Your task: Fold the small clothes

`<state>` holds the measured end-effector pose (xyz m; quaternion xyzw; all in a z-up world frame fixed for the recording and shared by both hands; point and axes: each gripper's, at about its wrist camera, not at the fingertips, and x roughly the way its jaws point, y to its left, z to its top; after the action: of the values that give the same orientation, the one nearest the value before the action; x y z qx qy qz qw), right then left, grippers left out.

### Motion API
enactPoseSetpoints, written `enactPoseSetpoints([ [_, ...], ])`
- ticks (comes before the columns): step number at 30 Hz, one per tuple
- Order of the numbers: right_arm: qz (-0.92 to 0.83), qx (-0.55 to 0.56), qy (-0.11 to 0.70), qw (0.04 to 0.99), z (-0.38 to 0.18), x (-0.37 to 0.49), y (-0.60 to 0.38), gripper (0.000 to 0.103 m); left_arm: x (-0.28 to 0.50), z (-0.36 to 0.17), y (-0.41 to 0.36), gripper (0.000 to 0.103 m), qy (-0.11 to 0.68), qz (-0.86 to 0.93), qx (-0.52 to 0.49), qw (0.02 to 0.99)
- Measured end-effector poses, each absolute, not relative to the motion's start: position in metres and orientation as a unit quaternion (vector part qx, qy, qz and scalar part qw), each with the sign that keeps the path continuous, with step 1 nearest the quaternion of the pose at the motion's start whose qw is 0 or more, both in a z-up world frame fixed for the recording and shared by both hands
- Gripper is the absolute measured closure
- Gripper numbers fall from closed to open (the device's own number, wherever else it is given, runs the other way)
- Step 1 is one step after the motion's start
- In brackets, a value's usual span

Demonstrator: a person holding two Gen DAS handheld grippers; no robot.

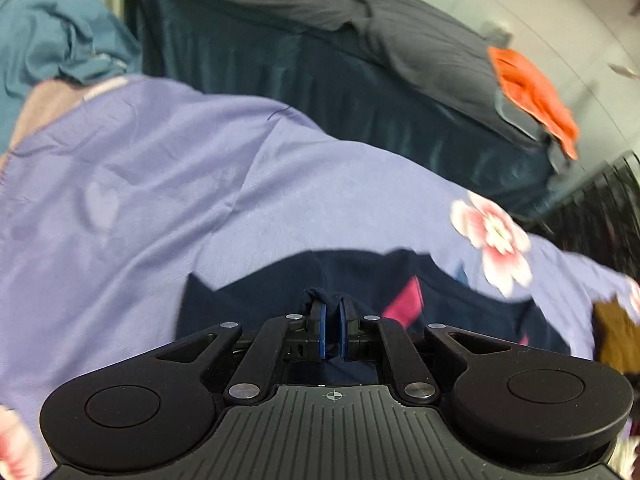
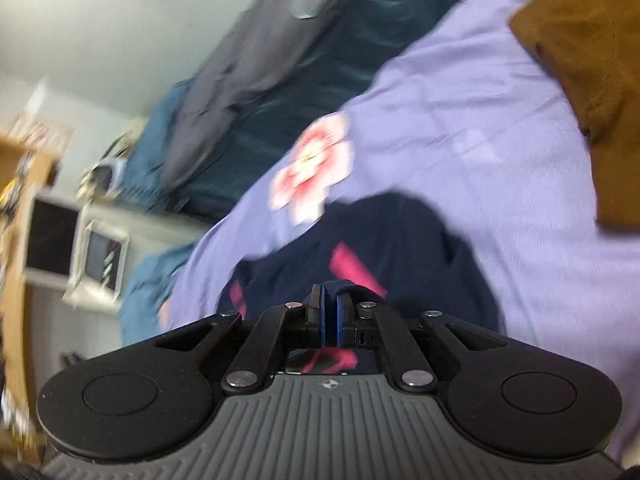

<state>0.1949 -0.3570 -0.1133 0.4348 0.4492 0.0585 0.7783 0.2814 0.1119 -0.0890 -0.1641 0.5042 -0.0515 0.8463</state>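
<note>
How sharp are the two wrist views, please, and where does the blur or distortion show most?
Left wrist view: gripper body crisp, the lilac bedsheet and orange cloth softly smeared, fisheye bending the edges. Right wrist view: heavier motion blur, streaking the pink flower print and the shelves; the brown garment is soft too.

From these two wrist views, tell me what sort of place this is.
Probably a bedroom: a lilac flowered bedsheet covers the work surface, a second bed with a dark blanket sits beyond, and a wooden shelf stands nearby.

No readable text, labels or numbers anywhere.
</note>
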Motion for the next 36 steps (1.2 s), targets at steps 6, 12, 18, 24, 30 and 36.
enactPoseSetpoints([
  [6, 0.009, 0.457, 0.439, 0.774, -0.139, 0.218, -0.362, 0.096, 0.295, -0.112, 0.128, 0.057, 0.501, -0.009, -0.204, 0.841],
  [12, -0.036, 0.524, 0.412, 0.745, -0.165, 0.223, -0.375, 0.096, 0.300, -0.122, 0.137, 0.057, 0.502, 0.010, -0.233, 0.833],
  [18, -0.065, 0.620, 0.349, 0.699, -0.184, 0.217, -0.383, 0.093, 0.307, -0.117, 0.142, 0.048, 0.485, 0.025, -0.255, 0.836],
  [24, -0.103, 0.520, 0.342, 0.776, -0.152, 0.210, -0.375, 0.063, 0.293, -0.092, 0.156, 0.001, 0.453, 0.040, -0.226, 0.862],
  [30, -0.021, 0.295, 0.368, 0.881, -0.109, 0.200, -0.332, 0.062, 0.246, -0.078, 0.108, 0.004, 0.459, -0.102, -0.081, 0.879],
  [36, 0.117, 0.125, 0.416, 0.893, -0.124, 0.196, -0.247, 0.070, 0.234, -0.114, 0.035, 0.005, 0.474, -0.154, 0.038, 0.866],
])
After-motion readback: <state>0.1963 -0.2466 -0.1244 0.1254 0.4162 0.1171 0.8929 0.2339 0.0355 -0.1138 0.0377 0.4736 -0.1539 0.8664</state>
